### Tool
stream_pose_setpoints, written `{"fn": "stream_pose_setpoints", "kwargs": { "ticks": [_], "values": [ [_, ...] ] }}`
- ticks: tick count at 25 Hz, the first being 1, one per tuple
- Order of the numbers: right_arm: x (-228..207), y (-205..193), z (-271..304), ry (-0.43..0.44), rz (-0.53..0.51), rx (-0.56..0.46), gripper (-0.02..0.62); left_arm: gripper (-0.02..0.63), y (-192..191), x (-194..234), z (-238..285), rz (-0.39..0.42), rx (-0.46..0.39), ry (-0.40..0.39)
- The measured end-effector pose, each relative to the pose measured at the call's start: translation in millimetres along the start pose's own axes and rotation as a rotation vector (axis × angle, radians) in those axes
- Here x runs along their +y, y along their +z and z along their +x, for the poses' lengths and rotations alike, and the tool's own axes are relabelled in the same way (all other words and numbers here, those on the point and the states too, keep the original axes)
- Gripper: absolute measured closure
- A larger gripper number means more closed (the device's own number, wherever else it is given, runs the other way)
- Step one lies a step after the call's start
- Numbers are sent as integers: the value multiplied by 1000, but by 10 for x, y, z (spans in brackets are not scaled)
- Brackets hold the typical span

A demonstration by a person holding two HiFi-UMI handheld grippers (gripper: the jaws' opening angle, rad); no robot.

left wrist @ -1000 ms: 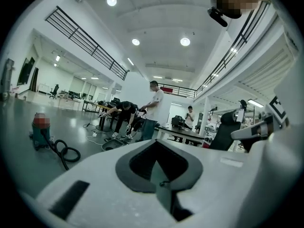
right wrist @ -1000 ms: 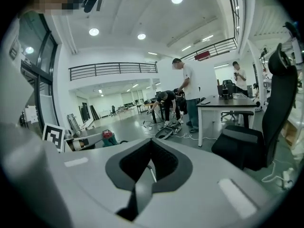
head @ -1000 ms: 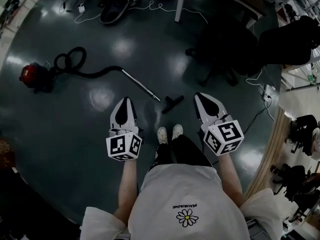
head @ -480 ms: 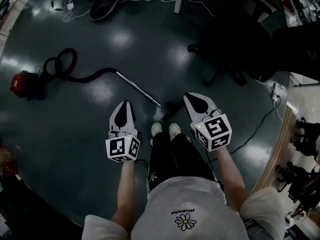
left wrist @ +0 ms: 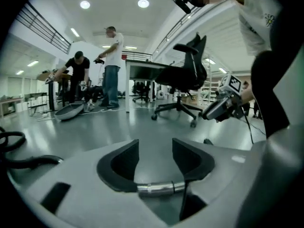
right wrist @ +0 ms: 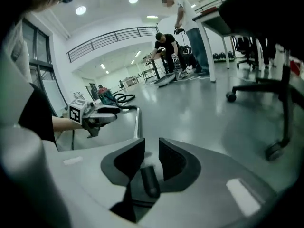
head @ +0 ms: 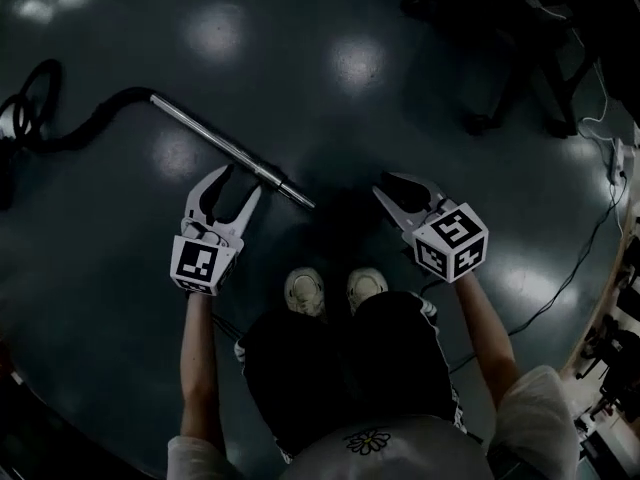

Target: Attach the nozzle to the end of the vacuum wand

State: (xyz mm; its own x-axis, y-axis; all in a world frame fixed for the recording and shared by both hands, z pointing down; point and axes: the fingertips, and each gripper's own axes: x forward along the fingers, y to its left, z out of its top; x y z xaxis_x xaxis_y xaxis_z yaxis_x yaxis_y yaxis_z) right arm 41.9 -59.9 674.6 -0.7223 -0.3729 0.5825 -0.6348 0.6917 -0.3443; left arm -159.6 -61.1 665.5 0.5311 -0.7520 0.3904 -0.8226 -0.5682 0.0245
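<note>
Now grasping, nothing clamped yet.
Jaws just opened: left hand-held gripper (head: 240, 180) straddles wand (head: 215, 140), right hand-held gripper (head: 392, 184), at 3 o'clock, nozzle (right wrist: 149, 179); next, close both.

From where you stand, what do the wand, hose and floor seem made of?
Wand: likely polished metal; silvery, with a bright streak along it.
Hose: probably matte black rubber or plastic; it lies in a curve.
Floor: hard and glossy, perhaps epoxy or vinyl; bright reflections show on it.
</note>
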Motion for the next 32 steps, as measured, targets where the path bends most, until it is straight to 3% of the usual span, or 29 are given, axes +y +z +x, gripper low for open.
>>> {"fn": "stream_pose_setpoints", "kwargs": {
  "ticks": [3, 7, 11, 13, 15, 20, 24, 29, 30, 31, 32],
  "values": [
    [-34, -502, 320, 131, 4, 36, 463, 320, -639, -53, 309, 137, 66, -142],
    [56, -985, 520, 176, -162, 179, 397, 275, -1286, -130, 358, 394, 261, -261],
    [53, -1275, 708, 142, -292, 260, 407, 267, -1622, -126, 522, 750, 378, -271],
    [75, -1322, 771, 111, -359, 265, 411, 324, -1716, -147, 622, 925, 383, -237],
    [139, -1319, 844, 96, -395, 263, 405, 362, -1801, -163, 693, 1013, 382, -240],
    [159, -1222, 1024, 126, -437, 320, 408, 370, -1685, -119, 943, 986, 369, -281],
    [91, -1155, 1048, 128, -366, 299, 410, 379, -1536, -96, 1017, 955, 382, -320],
    [71, -1178, 1045, 110, -404, 316, 410, 398, -1447, -51, 919, 908, 342, -294],
    [68, -1185, 1044, 108, -410, 322, 410, 418, -1357, -38, 905, 869, 296, -267],
    [63, -1190, 1040, 104, -414, 329, 410, 544, -1229, -16, 895, 814, 236, -230],
    [56, -1193, 1034, 102, -415, 332, 410, 603, -1112, 14, 895, 767, 189, -195]
  ]
}}
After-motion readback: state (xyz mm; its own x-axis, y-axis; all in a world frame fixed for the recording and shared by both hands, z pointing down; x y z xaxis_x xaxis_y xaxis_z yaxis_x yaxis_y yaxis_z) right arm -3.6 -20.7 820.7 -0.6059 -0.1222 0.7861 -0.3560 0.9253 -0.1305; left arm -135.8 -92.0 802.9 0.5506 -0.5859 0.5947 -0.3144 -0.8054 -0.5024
